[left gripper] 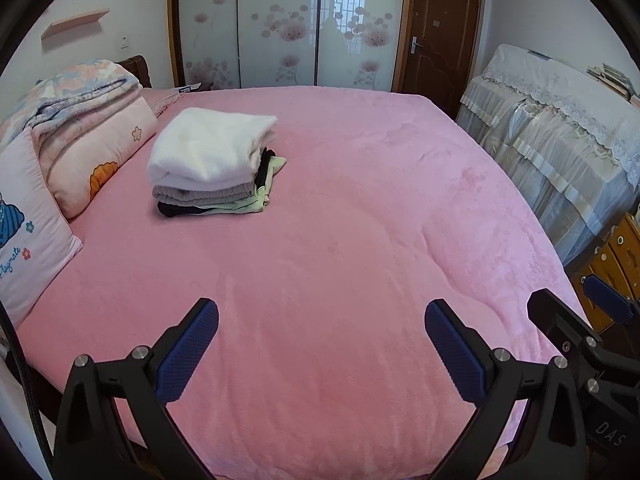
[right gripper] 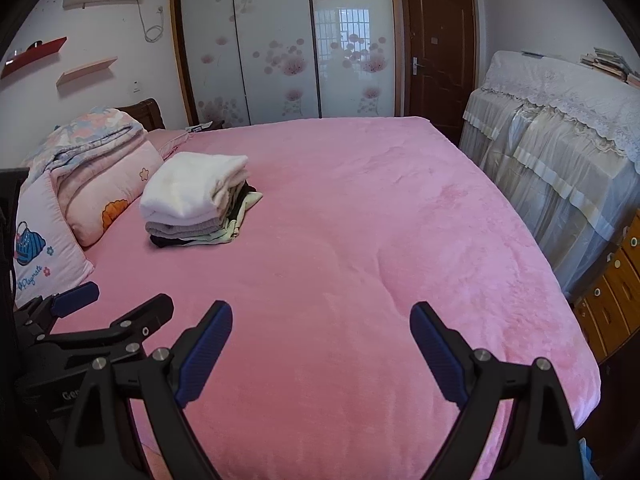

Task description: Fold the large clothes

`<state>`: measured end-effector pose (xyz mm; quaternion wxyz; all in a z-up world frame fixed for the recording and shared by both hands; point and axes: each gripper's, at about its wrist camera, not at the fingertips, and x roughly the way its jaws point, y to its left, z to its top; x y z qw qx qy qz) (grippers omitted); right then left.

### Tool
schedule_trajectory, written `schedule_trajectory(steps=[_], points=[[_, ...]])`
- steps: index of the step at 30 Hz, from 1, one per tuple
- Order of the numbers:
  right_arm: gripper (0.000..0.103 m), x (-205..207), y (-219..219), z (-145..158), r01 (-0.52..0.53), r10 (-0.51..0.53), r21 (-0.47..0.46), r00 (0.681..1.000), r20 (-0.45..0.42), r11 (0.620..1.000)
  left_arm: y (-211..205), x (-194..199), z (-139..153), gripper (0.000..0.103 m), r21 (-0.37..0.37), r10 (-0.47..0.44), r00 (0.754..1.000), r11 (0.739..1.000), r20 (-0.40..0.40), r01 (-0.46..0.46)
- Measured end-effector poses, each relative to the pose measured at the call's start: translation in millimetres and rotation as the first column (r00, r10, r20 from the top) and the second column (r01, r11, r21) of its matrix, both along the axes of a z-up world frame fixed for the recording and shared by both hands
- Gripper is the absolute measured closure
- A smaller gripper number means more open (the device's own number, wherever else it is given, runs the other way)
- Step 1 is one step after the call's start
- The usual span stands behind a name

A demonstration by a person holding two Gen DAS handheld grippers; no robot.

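Note:
A stack of folded clothes point(left gripper: 212, 160), white on top with grey, pale green and black below, sits on the pink bed point(left gripper: 360, 220) at the far left; it also shows in the right wrist view point(right gripper: 196, 208). My left gripper point(left gripper: 322, 316) is open and empty above the bed's near end. My right gripper point(right gripper: 321, 316) is open and empty beside it. The right gripper shows at the right edge of the left wrist view point(left gripper: 576, 304), and the left gripper shows at the left of the right wrist view point(right gripper: 120, 300). No unfolded garment is in view.
Pillows and a folded quilt point(left gripper: 80, 128) lie along the bed's left side. A covered piece of furniture point(left gripper: 560, 128) stands to the right, with wooden drawers point(right gripper: 616, 288) near it. A wardrobe point(left gripper: 280, 24) and a brown door point(left gripper: 440, 32) are behind the bed.

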<state>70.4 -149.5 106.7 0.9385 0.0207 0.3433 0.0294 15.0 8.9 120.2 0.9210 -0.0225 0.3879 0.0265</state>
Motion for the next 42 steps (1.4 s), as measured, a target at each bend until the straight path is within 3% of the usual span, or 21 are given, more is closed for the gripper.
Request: schedule_trajectory(steps=[18,42], points=[[0.012,-1,-15,-15,0.010,-0.010,0.001,1.000,-0.005,1.000,1,1,-17,0.001,-0.051,-0.010,1.000,0.999,-0.026,0.008],[0.012,-1,-15,-22,0.006,-0.006,-0.020,1.000,-0.007,1.000,-4,-2,-26,0.001,0.002,0.016,1.000,1.000,-0.002,-0.016]])
